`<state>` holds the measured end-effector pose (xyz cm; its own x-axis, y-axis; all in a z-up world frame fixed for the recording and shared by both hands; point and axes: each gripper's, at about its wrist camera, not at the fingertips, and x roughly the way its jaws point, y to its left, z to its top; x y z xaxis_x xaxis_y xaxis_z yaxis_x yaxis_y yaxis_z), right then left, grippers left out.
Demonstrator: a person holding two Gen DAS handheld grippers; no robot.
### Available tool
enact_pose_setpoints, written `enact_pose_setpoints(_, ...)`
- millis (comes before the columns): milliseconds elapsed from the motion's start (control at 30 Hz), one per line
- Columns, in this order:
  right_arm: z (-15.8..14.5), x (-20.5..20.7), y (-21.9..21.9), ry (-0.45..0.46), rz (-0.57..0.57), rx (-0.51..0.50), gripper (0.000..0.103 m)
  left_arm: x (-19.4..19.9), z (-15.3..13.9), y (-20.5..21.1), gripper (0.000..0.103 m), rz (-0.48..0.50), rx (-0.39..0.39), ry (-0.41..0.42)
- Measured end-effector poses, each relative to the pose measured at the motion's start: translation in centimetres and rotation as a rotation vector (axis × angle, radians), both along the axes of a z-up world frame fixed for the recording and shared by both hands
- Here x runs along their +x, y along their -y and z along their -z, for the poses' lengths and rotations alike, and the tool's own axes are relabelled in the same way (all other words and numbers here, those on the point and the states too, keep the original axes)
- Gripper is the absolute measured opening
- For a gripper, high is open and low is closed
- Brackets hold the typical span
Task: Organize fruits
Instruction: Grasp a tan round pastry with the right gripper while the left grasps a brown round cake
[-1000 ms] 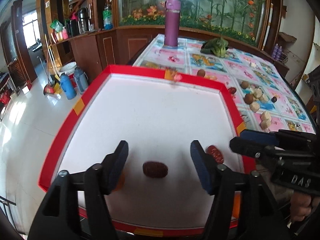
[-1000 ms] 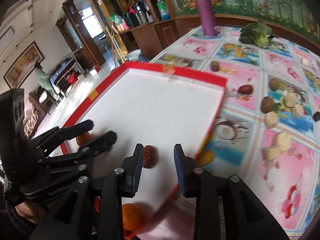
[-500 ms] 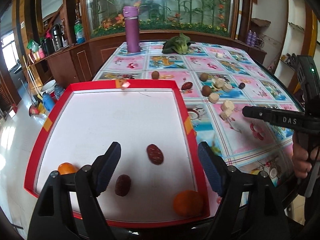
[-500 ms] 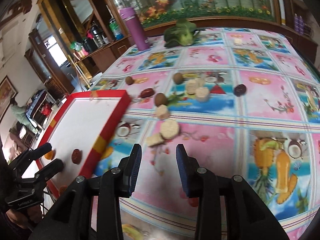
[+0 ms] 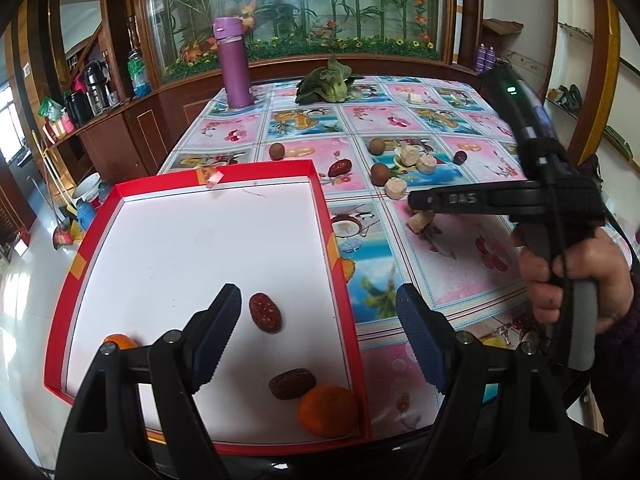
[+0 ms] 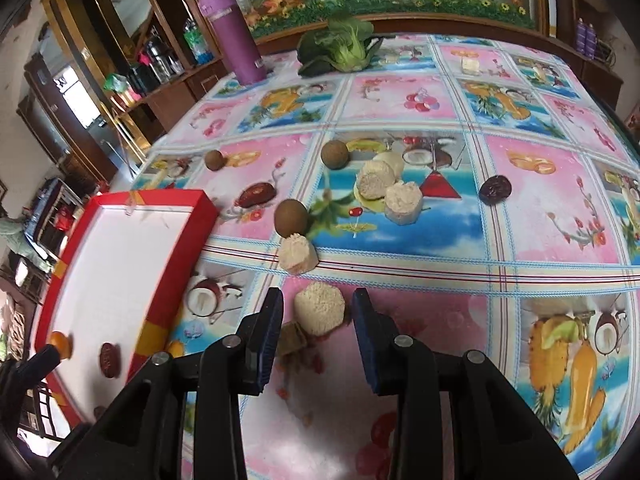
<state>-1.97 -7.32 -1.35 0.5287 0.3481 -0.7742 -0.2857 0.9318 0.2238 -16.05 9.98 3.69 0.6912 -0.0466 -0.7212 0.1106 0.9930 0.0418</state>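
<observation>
- The right gripper point(image 6: 316, 332) hovers low over the table point(image 6: 520, 216) with its jaws spread and nothing held; a pale round chunk point(image 6: 319, 309) sits right between them, near the tips.
- That chunk looks like a short cut cylinder, cream coloured with a rough, fibrous top face. What fruit it is I cannot tell.
- My guess is that it is light and fairly firm but crumbly at the edges, so a gentle squeeze across its curved sides, at mid height, should suit it; a hard pinch could crush or chip it.
- A smaller tan piece point(image 6: 294, 338) lies touching its left side, under the left jaw, and could be nudged or caught along with it.
- More of the same pale chunks, one point(image 6: 297, 255) just beyond and others point(image 6: 403, 202) farther off, lie on the table among brown round fruits point(image 6: 291, 217) and dark wrinkled dates point(image 6: 495, 189).
- The left gripper point(image 5: 318, 334) hangs over the red tray point(image 5: 320, 196), jaws wide apart and empty.
- In the tray lie two dark red dates point(image 5: 265, 313), wrinkled and probably soft and a little sticky, and an orange point(image 5: 328, 410) in the near corner touching one date point(image 5: 291, 383). A second orange point(image 5: 119, 341) sits by the left edge, partly hidden behind the gripper.
- Much of the fruit is not yet in the tray.
</observation>
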Motion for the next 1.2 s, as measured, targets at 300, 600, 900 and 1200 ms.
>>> enact_pose_setpoints(300, 0.0, 0.6, 2.7, -0.028, -0.015, 0.032, 0.025, 1.8, -0.4, 2.4, 0.08, 0.082, -0.002, -0.029)
enact_pose_setpoints(600, -0.3, 0.6, 8.1, 0.048, 0.041, -0.05, 0.025, 6.1, 0.8, 7.0, 0.08, 0.178, -0.012, -0.114)
enact_pose_setpoints(900, -0.1, 0.5, 8.5, 0.071, 0.008, -0.02, 0.026, 10.5, 4.1, 9.5, 0.061, 0.17, -0.028, -0.221)
enact_pose_setpoints(1200, 0.1, 0.6, 8.6, 0.076, 0.006, -0.025, 0.026, 10.7, 4.3, 10.4, 0.032, 0.197, -0.01, -0.199)
